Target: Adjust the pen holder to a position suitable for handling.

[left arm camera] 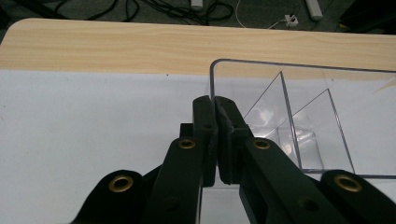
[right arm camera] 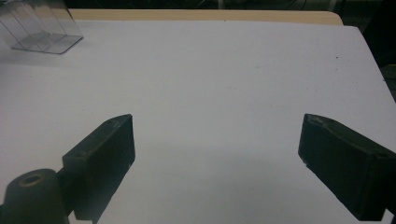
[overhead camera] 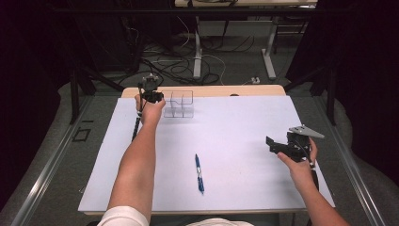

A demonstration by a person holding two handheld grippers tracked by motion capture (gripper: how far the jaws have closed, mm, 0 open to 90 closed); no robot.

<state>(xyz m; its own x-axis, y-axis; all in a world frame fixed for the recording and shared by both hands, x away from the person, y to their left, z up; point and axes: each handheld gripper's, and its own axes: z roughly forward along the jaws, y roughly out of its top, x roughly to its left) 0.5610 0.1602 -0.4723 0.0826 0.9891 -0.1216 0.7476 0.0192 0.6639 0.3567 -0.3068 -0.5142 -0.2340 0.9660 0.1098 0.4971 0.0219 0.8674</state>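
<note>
Left tool (left arm camera: 215, 109) pinches clear organizer (left arm camera: 299, 116) wall: light, rigid, slippery acrylic; grip rim. Right tool (right arm camera: 217, 144) spread, idle.

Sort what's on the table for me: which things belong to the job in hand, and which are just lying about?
In the job:
- clear organizer, its wall pinched in the shut left gripper
- blue pen, lying mid-table, probably meant for the organizer
- right gripper, open, nothing between its jaws

Lying about:
- cables on the floor beyond the table
- white mat, only the work surface
</note>
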